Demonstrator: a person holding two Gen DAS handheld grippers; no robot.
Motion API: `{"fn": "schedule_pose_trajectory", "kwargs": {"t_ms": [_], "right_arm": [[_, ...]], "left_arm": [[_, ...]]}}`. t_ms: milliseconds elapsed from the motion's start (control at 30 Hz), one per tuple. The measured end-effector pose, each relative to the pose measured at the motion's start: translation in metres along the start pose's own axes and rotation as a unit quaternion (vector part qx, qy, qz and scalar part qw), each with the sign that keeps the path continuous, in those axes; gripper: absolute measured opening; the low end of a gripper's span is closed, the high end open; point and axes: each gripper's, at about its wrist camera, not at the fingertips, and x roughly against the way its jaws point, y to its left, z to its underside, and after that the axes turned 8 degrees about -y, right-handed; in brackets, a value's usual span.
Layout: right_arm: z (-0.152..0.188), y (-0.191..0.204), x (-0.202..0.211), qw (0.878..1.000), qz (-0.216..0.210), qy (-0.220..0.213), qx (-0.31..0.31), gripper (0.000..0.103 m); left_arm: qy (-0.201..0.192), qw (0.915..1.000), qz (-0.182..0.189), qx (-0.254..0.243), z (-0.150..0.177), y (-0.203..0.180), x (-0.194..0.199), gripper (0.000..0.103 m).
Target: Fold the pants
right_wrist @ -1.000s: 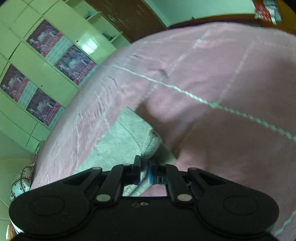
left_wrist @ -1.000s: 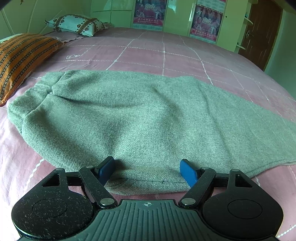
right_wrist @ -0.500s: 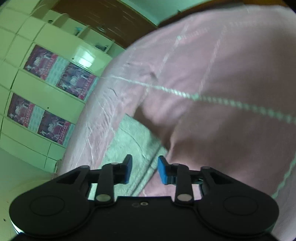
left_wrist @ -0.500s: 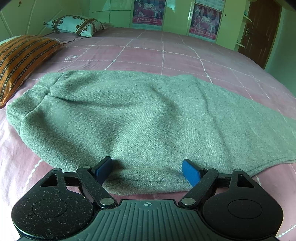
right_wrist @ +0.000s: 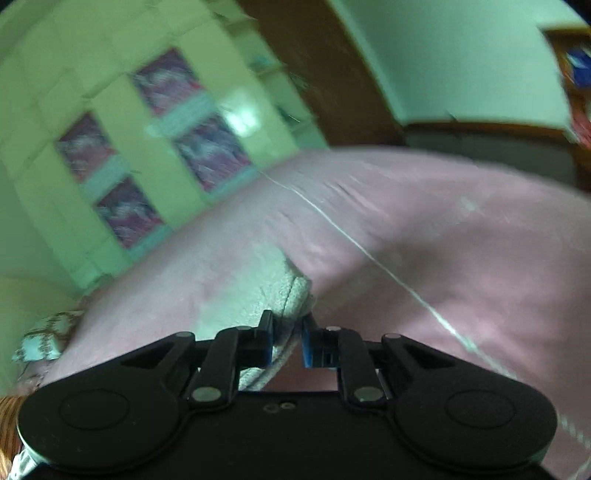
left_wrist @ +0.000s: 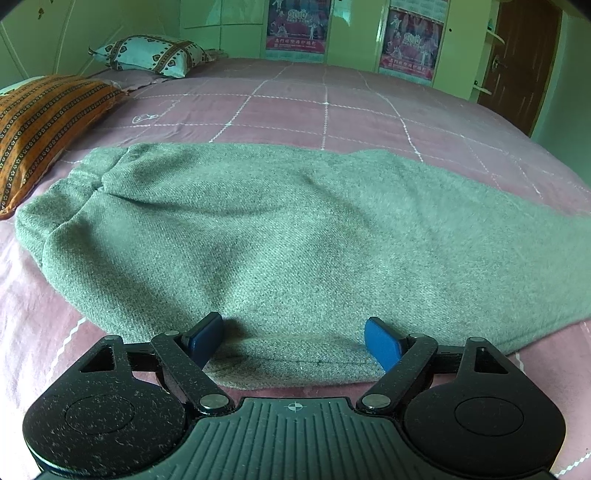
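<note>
Grey knit pants [left_wrist: 280, 236] lie flat across the pink bedspread [left_wrist: 332, 110], waistband at the left and legs running off to the right. My left gripper [left_wrist: 293, 341] is open, its blue fingers wide apart over the near hem fold of the pants. In the blurred right wrist view the leg end of the pants [right_wrist: 280, 291] is bunched and lifted off the bed, and my right gripper [right_wrist: 288, 343] is shut on it, with cloth showing between the fingers.
An orange striped pillow [left_wrist: 40, 122] lies at the left edge of the bed and a white patterned pillow [left_wrist: 147, 55] at the far left. Green cupboards with posters [left_wrist: 295, 26] and a brown door [left_wrist: 517, 62] stand behind the bed.
My right gripper opened, then closed on the pants leg end and lifted it with a quick swing. My left gripper stayed open and shifted slightly over the hem.
</note>
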Motion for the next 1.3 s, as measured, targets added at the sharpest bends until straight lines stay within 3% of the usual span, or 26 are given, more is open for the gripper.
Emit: {"fn": "schedule_pose_trajectory", "kwargs": {"t_ms": [67,133,233,333,367,400,500,567,633,700,833,1000,1067,1167,1300], "right_arm": [[0.023,-0.026,-0.030,0.995,0.038,0.076,-0.054,0.009],[0.022,-0.028,-0.015,0.995,0.029,0.045,-0.081,0.021],[0.020,-0.001,0.024,0.997,0.072,-0.036,-0.012,0.020],[0.021,0.023,0.033,0.998,0.032,-0.042,0.025,0.018],[0.022,0.031,0.031,0.998,0.019,-0.039,0.036,0.018],[0.024,0.043,0.030,0.998,0.007,-0.035,0.045,0.019],[0.031,0.086,0.017,0.996,-0.059,-0.002,0.071,0.019],[0.039,0.115,0.004,0.993,-0.087,0.019,0.083,0.020],[0.049,0.132,0.000,0.991,-0.096,0.032,0.082,0.020],[0.058,0.138,-0.005,0.992,-0.095,0.047,0.073,0.022],[0.068,0.133,-0.003,0.992,-0.080,0.065,0.070,0.022],[0.074,0.150,-0.007,0.988,-0.096,0.083,0.090,0.022],[0.076,0.169,-0.014,0.983,-0.124,0.092,0.101,0.022],[0.085,0.218,-0.032,0.966,-0.188,0.117,0.132,0.023],[0.115,0.308,-0.060,0.928,-0.265,0.155,0.211,0.024]], "left_arm": [[-0.001,1.0000,0.002,-0.001,-0.001,0.003,0.001,0.083],[-0.005,1.0000,0.005,-0.004,-0.006,0.005,0.006,0.083],[-0.032,0.9994,0.008,0.012,-0.017,0.016,0.020,0.083],[-0.053,0.9983,0.000,0.023,-0.032,0.031,0.022,0.075],[-0.053,0.9982,0.003,0.028,-0.037,0.035,0.020,0.065],[-0.053,0.9981,0.007,0.029,-0.043,0.036,0.017,0.061],[-0.063,0.9979,0.012,0.008,-0.058,0.030,0.005,0.061],[-0.048,0.9980,0.039,-0.011,-0.068,0.017,-0.012,0.061],[-0.040,0.9964,0.062,-0.041,-0.074,-0.005,-0.031,0.061],[-0.039,0.9950,0.060,-0.071,-0.080,-0.022,-0.049,0.061],[0.010,0.9980,0.033,-0.052,-0.086,-0.025,-0.102,0.062],[-0.003,0.9998,0.020,-0.003,-0.107,-0.009,-0.120,0.062],[-0.034,0.9994,0.012,-0.002,-0.111,0.003,-0.100,0.062],[-0.062,0.9974,-0.031,-0.020,-0.112,0.038,-0.071,0.062],[-0.058,0.9944,-0.085,0.022,-0.113,0.104,-0.057,0.061]]}}
